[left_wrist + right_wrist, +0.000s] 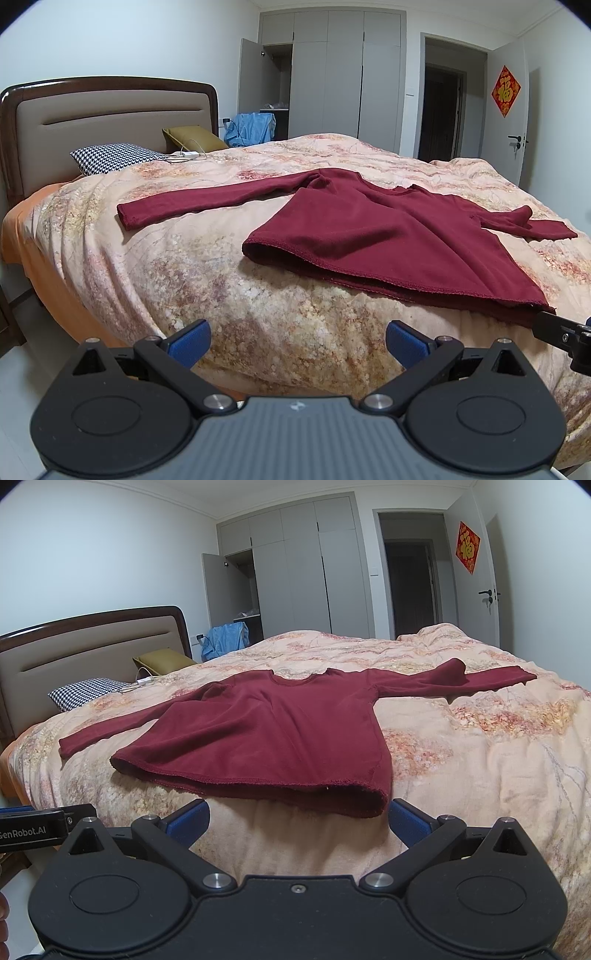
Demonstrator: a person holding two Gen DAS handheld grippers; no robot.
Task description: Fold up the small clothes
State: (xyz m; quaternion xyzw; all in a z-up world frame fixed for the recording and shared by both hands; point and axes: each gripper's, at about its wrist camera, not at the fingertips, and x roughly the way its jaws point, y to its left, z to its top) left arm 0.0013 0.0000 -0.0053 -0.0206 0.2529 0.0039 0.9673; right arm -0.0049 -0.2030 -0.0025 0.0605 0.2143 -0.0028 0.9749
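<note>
A dark red long-sleeved top (388, 232) (273, 734) lies flat on the floral bedspread (229, 295) (480, 746), both sleeves spread out sideways, its hem towards me. My left gripper (297, 343) hangs open over the near edge of the bed, left of the hem, with nothing between its blue pads (190, 341). My right gripper (297, 821) is open too, just short of the hem's right corner, holding nothing. The right gripper's body (565, 332) shows at the right edge of the left wrist view; the left one (40, 825) shows at the left edge of the right wrist view.
A houndstooth pillow (114, 157) and an olive cushion (194, 138) lie by the headboard (107, 122), with a white cable (184, 154) between them. A blue garment (251, 127) sits by the open wardrobe (332, 74). A door (511, 110) stands open at the far right.
</note>
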